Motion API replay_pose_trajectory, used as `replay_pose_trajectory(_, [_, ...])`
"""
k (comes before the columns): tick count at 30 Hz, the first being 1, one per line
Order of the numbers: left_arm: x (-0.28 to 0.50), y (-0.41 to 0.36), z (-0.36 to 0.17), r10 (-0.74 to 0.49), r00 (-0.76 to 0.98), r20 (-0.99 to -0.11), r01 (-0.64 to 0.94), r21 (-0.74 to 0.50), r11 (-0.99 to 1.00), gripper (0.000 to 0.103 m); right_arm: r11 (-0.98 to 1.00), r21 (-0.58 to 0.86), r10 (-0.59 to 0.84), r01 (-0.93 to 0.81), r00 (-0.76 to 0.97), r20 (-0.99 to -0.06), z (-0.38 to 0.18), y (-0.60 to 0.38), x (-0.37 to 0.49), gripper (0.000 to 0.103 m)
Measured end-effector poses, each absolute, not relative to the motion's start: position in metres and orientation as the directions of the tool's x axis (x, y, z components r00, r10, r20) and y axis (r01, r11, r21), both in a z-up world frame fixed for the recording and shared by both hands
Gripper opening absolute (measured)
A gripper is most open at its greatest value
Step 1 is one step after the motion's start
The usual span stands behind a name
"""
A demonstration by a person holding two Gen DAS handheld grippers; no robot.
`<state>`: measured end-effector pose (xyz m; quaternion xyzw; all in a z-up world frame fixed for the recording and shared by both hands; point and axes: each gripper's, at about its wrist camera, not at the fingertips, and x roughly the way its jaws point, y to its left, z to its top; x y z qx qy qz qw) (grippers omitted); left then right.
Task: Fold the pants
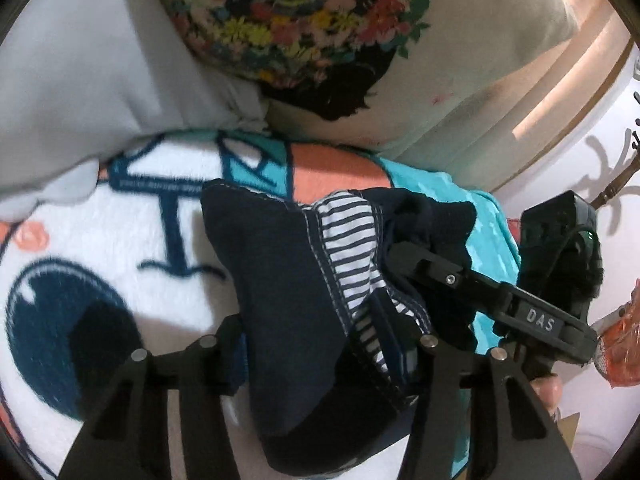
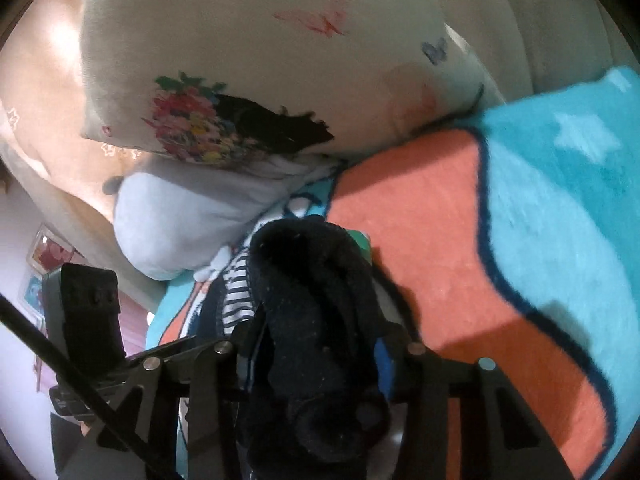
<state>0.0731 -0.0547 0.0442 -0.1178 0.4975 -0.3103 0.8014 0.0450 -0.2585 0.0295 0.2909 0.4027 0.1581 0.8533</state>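
Observation:
The navy pants (image 1: 276,264), with a blue-and-white striped lining showing, hang bunched over a cartoon-print blanket (image 1: 120,240). My left gripper (image 1: 322,360) is shut on a thick fold of them, and the cloth fills the gap between its blue pads. The right gripper (image 1: 404,256) comes in from the right and bites the pants' other side. In the right wrist view the dark pants (image 2: 316,288) bulge up between the fingers of my right gripper (image 2: 314,364), shut on them. The left gripper's body (image 2: 88,312) sits close at the left.
A floral pillow (image 1: 304,20) and a grey pillow (image 1: 80,80) lean at the back of the bed. The blanket (image 2: 420,220) has orange and turquoise patches. An orange packet (image 1: 620,344) lies at the right edge, by a white wall.

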Motion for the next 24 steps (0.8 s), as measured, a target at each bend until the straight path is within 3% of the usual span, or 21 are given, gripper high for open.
replay_pose_trajectory(10, [0.109, -0.051, 0.035, -0.562, 0.333, -0.757, 0.302, -0.479, 0.824, 0.056, 0.804, 0.594, 0.459, -0.011, 0.647, -0.609, 0.042, -0.262, 0.078, 0.048])
replay_pose_trajectory(13, [0.107, -0.051, 0.034, -0.557, 0.33, -0.762, 0.296, -0.477, 0.828, 0.061, 0.797, 0.601, 0.434, 0.058, 0.636, -0.638, 0.026, -0.27, 0.08, 0.06])
replay_pose_trajectory(17, [0.101, -0.055, 0.035, -0.549, 0.325, -0.77, 0.313, -0.46, 0.831, 0.061, 0.812, 0.582, 0.434, 0.048, 0.619, -0.655, 0.022, -0.271, 0.074, 0.059])
replay_pose_trajectory(20, [0.106, -0.059, 0.025, -0.571, 0.299, -0.765, 0.296, -0.494, 0.818, 0.07, 0.809, 0.587, 0.457, 0.02, 0.607, -0.651, 0.025, -0.266, 0.071, 0.056])
replay_pose_trajectory(22, [0.102, -0.059, 0.027, -0.572, 0.309, -0.759, 0.301, -0.493, 0.816, 0.067, 0.776, 0.631, 0.496, 0.021, 0.598, -0.63, 0.022, -0.266, 0.073, 0.052])
replay_pose_trajectory(24, [0.094, -0.06, 0.036, -0.578, 0.316, -0.752, 0.324, -0.487, 0.811, 0.058, 0.749, 0.662, 0.521, 0.02, 0.599, -0.608, 0.021, -0.266, 0.073, 0.049])
